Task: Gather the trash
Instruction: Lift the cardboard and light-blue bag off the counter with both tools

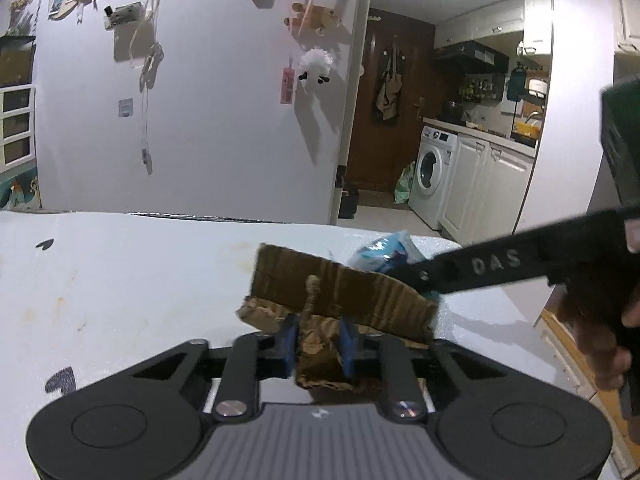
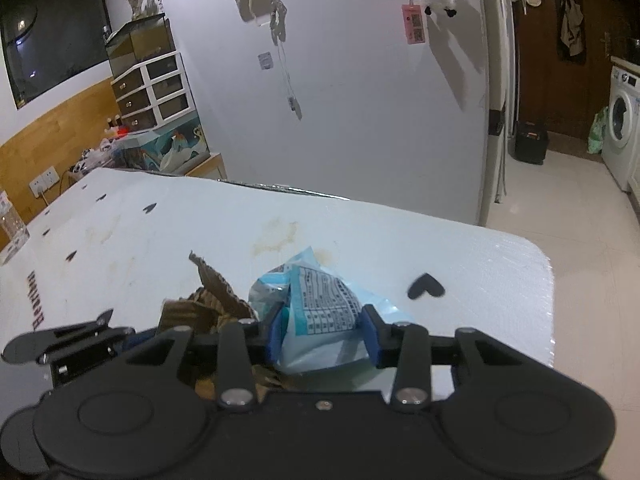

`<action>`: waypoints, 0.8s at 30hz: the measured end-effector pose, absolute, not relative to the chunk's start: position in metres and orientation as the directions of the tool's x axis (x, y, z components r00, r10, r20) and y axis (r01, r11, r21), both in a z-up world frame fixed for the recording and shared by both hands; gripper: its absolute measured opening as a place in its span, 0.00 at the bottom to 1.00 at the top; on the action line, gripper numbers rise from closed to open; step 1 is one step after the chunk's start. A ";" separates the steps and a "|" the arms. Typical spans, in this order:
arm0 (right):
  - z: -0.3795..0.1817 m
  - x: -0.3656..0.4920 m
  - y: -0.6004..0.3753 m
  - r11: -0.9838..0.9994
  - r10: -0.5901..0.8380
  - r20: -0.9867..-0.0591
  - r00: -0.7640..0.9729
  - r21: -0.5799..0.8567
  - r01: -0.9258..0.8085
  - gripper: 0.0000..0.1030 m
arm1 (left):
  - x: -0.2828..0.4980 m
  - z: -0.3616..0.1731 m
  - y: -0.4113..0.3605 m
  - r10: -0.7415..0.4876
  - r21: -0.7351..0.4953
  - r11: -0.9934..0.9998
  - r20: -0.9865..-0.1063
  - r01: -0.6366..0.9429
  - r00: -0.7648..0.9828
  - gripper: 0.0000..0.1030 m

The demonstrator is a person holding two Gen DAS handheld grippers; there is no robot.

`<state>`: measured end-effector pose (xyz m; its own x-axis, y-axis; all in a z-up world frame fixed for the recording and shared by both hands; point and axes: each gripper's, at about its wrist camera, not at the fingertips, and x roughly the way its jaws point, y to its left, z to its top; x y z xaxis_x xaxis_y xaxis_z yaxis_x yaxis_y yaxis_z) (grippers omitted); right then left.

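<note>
Torn brown cardboard (image 1: 340,292) – clamped by left gripper (image 1: 318,340), crumpled blue wrapper (image 2: 320,312) – pinched by right gripper (image 2: 322,334)

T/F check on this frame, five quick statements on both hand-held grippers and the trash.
1. The left hand-held gripper is clamped on torn cardboard. True.
2. The right hand-held gripper holds a glass bottle. False: its pads press on a light blue plastic wrapper.
3. The cardboard and wrapper lie close together near the white table corner. True.
4. The washing machine door stands wide open. False: it is closed.
5. The table surface is spotless. False: yellowish stains and small black heart marks show on it.
</note>
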<state>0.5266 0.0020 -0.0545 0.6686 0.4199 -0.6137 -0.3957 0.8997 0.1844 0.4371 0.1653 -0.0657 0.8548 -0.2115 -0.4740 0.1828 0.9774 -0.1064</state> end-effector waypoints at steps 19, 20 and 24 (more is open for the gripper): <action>-0.050 0.464 -0.045 0.931 0.361 -0.605 0.710 0.196 -0.306 0.39 | 0.389 -0.063 0.168 -0.106 -0.137 0.990 -0.495 0.043 0.863 0.05; -0.049 0.460 -0.048 0.931 0.363 -0.600 0.712 0.199 -0.307 0.39 | 0.385 -0.062 0.168 -0.100 -0.133 0.990 -0.495 0.038 0.863 0.05; -0.046 0.441 -0.054 0.929 0.367 -0.588 0.721 0.199 -0.311 0.39 | 0.364 -0.055 0.163 -0.052 -0.099 0.995 -0.487 0.004 0.872 0.05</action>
<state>0.4408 -0.0543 -0.0462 0.7209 0.3673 -0.5877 -0.3110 0.9293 0.1993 0.3640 0.1628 -0.0553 0.8721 -0.0517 -0.4867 0.0036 0.9951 -0.0993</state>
